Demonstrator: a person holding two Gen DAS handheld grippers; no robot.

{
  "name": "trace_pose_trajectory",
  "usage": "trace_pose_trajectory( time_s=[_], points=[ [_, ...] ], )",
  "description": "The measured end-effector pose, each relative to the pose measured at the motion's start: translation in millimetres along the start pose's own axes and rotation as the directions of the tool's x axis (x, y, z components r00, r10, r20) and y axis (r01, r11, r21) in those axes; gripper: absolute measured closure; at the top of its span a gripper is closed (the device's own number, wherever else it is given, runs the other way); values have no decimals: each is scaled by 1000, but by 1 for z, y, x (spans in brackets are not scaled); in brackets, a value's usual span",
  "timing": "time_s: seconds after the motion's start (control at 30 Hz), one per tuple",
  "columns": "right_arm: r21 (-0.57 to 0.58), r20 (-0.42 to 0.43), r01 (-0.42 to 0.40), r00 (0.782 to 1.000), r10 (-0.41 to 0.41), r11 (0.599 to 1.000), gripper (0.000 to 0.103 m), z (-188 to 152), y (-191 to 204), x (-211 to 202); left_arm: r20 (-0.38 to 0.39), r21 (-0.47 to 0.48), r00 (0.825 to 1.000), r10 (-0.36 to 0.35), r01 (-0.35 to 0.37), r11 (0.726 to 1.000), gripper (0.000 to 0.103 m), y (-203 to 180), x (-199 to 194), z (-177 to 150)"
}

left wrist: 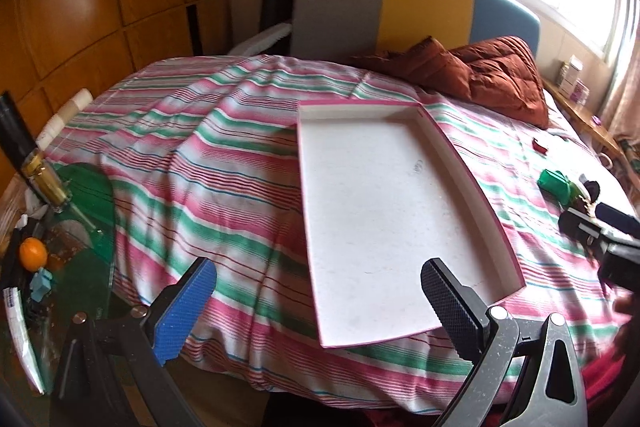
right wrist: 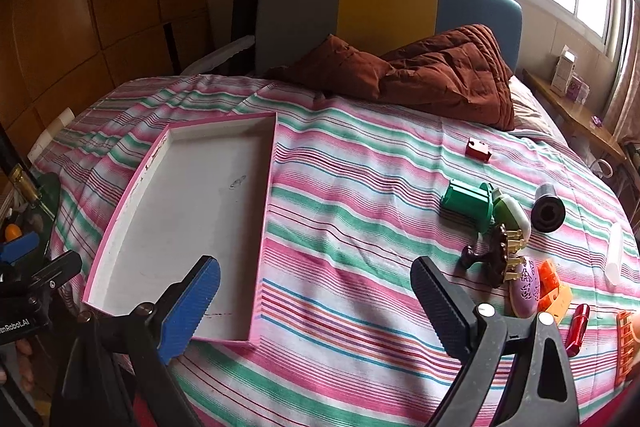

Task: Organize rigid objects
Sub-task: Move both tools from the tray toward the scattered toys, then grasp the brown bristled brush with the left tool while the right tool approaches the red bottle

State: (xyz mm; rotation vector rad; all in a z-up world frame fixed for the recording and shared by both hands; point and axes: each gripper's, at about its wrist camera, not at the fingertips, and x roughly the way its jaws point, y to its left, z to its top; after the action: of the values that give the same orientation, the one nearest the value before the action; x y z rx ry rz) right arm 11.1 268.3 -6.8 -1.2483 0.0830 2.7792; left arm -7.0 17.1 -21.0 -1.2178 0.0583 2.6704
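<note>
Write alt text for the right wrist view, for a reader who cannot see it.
The right tool hangs open and empty over a striped bedspread, between an empty pink-edged white tray on its left and a cluster of small objects on its right, including a green cylinder, a black cylinder and a purple oval case. A small red block lies apart, farther back.

A bed with a pink, green and white striped sheet (right wrist: 340,187) carries a shallow pink-edged white tray (right wrist: 192,211), a rust-brown quilt (right wrist: 432,75), a red block (right wrist: 478,149), a green cylinder (right wrist: 466,205) and a black cylinder (right wrist: 548,211).
</note>
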Motion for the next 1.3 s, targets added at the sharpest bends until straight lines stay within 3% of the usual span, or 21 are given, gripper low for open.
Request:
trace_pose_trajectory(
  time_s=[0.13, 0.3, 0.4, 0.53, 0.6, 0.63, 0.67, 0.73, 0.8, 0.97, 1.13, 1.23, 1.3],
  points=[
    [42, -30, -5, 1000, 6, 999, 5, 3, -41, -4, -27, -14, 998, -62, 61, 998, 0, -3, 5, 2],
    [178, -1, 24, 1000, -24, 984, 5, 5, -122, -21, 4, -7, 987, -158, 158, 987, 0, -14, 1, 7],
    [305, 3, 4, 1000, -5, 952, 4, -2, -179, -24, 2, 32, 974, -225, 225, 974, 0, -31, 1, 14],
    [487, 19, 13, 999, -26, 874, 4, -27, -245, -22, 0, 110, 959, -283, 281, 953, 0, -61, -1, 25],
    [611, 26, -22, 1000, 7, 791, 4, -42, -270, -21, -6, 142, 952, -305, 303, 942, 0, -78, -1, 29],
    [654, 78, -78, 996, 35, 752, 4, -46, -281, -24, -11, 156, 951, -311, 308, 938, 0, -87, 0, 32],
    [676, 115, -102, 993, 32, 729, 4, -48, -287, -28, -16, 168, 950, -312, 310, 936, 0, -95, 3, 35],
    [706, 104, -83, 995, 13, 703, 4, -52, -294, -29, -44, 185, 944, -328, 330, 926, 0, -113, 10, 39],
    [732, 134, -133, 990, 50, 668, 4, -54, -300, -29, -82, 192, 927, -365, 374, 907, 0, -132, 17, 43],
    [715, 156, -145, 987, 47, 683, 4, -50, -298, -34, -147, 270, 910, -387, 413, 870, 0, -184, 32, 42],
    [692, 146, -119, 989, 23, 712, 4, -47, -293, -36, -162, 353, 914, -372, 405, 843, 0, -231, 43, 44],
    [705, 144, -114, 989, 17, 700, 4, -49, -296, -36, -210, 349, 890, -405, 455, 819, 0, -255, 55, 44],
    [718, 143, -109, 990, 7, 687, 4, -52, -299, -37, -231, 354, 890, -393, 454, 818, 0, -271, 64, 44]
  ],
)
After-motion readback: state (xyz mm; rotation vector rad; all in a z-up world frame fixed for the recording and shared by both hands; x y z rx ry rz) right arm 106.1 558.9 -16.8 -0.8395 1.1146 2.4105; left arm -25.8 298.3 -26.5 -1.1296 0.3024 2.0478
